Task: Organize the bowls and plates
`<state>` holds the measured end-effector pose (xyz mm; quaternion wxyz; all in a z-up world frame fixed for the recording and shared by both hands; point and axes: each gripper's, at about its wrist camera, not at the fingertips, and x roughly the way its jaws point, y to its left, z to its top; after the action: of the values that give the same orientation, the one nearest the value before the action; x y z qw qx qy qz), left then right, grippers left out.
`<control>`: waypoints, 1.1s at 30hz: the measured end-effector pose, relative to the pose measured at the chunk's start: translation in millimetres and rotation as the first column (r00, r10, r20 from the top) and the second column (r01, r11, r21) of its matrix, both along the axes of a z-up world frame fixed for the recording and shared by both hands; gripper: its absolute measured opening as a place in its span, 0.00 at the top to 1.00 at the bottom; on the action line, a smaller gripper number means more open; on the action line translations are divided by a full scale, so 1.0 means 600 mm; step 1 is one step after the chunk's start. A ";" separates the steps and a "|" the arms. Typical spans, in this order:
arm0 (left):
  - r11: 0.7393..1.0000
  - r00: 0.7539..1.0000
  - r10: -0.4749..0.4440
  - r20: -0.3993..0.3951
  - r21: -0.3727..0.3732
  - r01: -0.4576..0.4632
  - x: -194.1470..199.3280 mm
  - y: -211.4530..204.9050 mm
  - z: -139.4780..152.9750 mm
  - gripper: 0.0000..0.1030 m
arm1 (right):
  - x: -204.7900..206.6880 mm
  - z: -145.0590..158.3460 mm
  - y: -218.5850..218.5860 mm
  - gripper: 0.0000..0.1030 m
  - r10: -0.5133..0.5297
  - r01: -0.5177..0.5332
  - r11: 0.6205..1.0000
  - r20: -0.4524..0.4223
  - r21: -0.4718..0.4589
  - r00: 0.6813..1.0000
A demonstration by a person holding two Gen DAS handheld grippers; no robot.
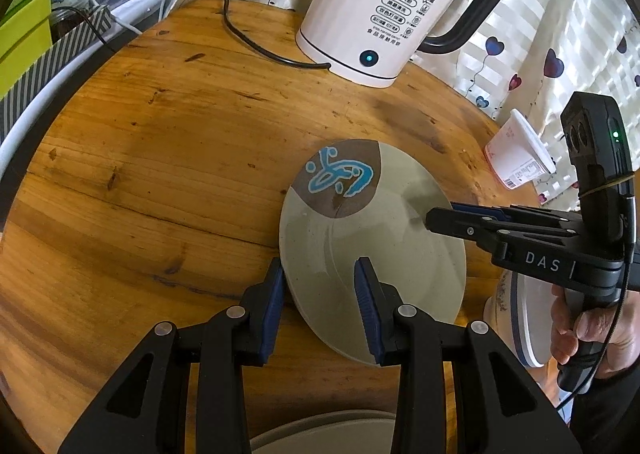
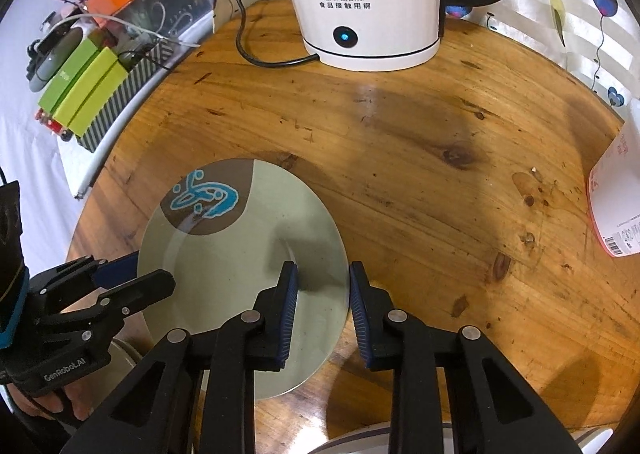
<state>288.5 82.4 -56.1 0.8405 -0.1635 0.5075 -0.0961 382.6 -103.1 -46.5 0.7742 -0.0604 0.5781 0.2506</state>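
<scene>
A pale grey-green plate (image 1: 360,230) with a brown patch and a blue design lies on the round wooden table (image 1: 160,174); it also shows in the right wrist view (image 2: 232,254). My left gripper (image 1: 320,294) is open, its jaws straddling the plate's left rim. My right gripper (image 2: 324,294) is open, its jaws straddling the plate's right rim. Each gripper shows in the other's view, the right gripper (image 1: 440,216) and the left gripper (image 2: 152,274). A white plate with a dark rim (image 1: 528,326) stands on edge at the right.
A white electric kettle (image 1: 380,10) with a black cord (image 1: 248,34) stands at the table's far side. A white cup (image 1: 516,158) lies at the right edge. Another pale dish (image 1: 320,434) sits under my left gripper. A striped box (image 2: 116,102) with green packs is beyond the left edge.
</scene>
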 end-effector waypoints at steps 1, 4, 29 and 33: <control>1.000 1.000 0.000 0.000 -0.001 0.000 0.000 0.000 0.001 0.65 | 0.000 0.001 0.000 0.76 -0.001 0.001 1.000 0.000 0.002 1.000; 1.000 1.000 0.004 0.003 -0.001 -0.004 -0.001 0.001 0.006 0.65 | 0.000 0.005 0.001 0.76 -0.003 0.003 1.000 0.002 0.006 1.000; 0.999 0.998 0.048 0.048 0.018 -0.049 -0.096 0.018 0.075 0.65 | -0.089 0.081 0.023 0.76 0.038 -0.038 0.999 0.045 0.005 0.998; 0.998 0.997 0.056 0.059 0.025 -0.057 -0.122 0.023 0.088 0.65 | -0.116 0.093 0.028 0.76 0.046 -0.046 0.999 0.053 0.008 0.998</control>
<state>215.2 96.1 -3.5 0.8594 -0.1636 0.4794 -0.0701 312.7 -86.2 9.5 0.7833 -0.0769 0.5550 0.2693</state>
